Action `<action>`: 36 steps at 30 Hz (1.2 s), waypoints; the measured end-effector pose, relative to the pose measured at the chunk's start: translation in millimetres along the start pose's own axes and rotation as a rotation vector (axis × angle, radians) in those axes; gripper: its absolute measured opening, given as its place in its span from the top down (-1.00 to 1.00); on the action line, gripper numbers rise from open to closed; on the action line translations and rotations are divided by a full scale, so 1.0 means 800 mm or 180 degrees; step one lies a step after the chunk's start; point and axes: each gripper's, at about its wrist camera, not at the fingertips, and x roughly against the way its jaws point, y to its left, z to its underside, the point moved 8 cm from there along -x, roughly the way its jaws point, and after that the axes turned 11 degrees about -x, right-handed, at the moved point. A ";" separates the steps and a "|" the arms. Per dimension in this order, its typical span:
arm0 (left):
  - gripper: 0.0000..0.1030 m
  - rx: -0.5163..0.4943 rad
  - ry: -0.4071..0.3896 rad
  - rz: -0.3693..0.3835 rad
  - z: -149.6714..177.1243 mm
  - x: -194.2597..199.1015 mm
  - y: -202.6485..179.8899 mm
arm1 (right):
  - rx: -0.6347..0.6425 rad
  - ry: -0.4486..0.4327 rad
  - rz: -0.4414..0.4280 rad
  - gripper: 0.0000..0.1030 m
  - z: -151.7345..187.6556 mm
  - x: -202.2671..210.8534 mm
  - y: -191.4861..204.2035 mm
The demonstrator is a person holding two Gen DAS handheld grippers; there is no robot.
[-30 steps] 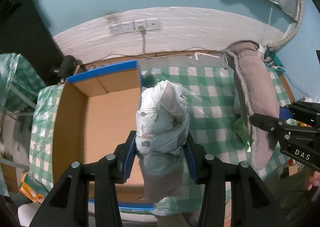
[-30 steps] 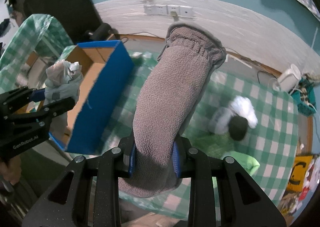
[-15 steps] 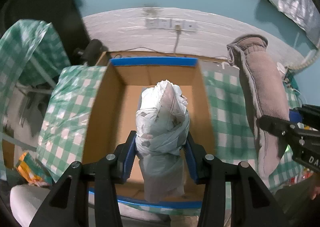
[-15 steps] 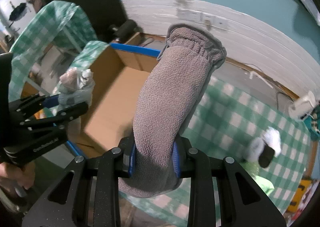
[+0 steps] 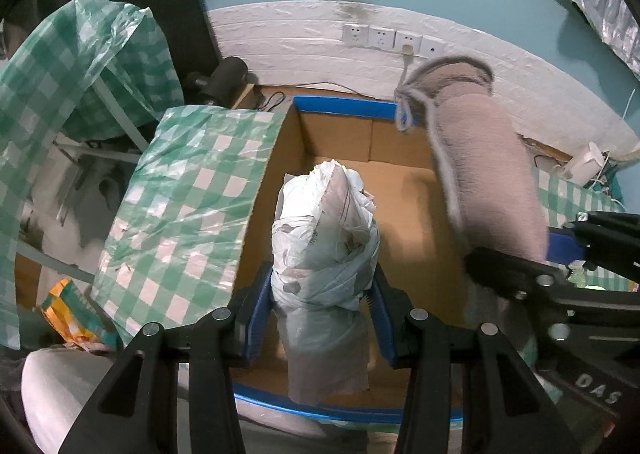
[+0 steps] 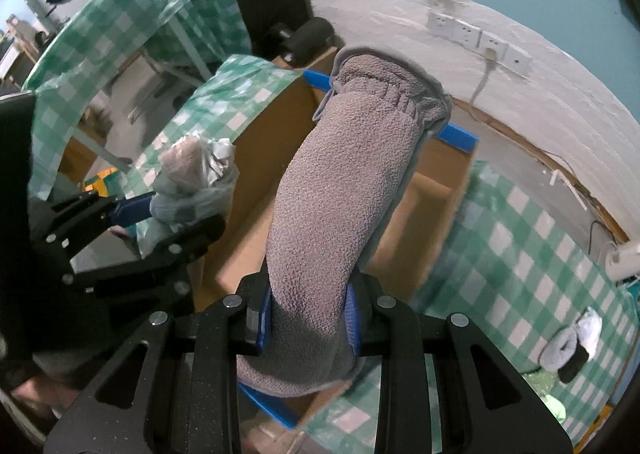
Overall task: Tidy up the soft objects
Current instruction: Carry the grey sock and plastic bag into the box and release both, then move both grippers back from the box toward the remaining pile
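My left gripper (image 5: 322, 308) is shut on a soft bundle wrapped in white plastic (image 5: 326, 238) and holds it over the open cardboard box with blue rim (image 5: 344, 104). My right gripper (image 6: 308, 320) is shut on a grey fleece slipper (image 6: 344, 190), held upright over the same box (image 6: 456, 136). The slipper also shows in the left wrist view (image 5: 480, 162), at the box's right side, with the right gripper (image 5: 560, 254) below it. The left gripper and its bundle (image 6: 192, 178) show at the left in the right wrist view.
A green checked tablecloth (image 6: 532, 254) covers the table right of the box, with a black and white soft item (image 6: 572, 346) on it. A plastic-covered surface (image 5: 188, 190) lies left of the box. Wall sockets (image 5: 392, 38) sit behind.
Both grippers have moved left with their loads. The slipper now hangs over the box's right part, and the bundle sits over the box's middle.
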 end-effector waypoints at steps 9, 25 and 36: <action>-0.10 0.0058 0.0141 -0.0180 0.011 -0.020 0.020 | -0.0039 0.0168 0.0117 0.10 0.001 -0.039 0.000; -0.34 -0.0037 0.0050 -0.0153 0.001 -0.008 -0.004 | -0.0250 -0.0086 0.0199 -0.28 -0.004 -0.002 -0.043; -0.34 -0.0229 -0.0040 -0.0092 -0.017 0.007 -0.054 | -0.0382 -0.0201 0.0282 -0.36 0.011 0.022 -0.092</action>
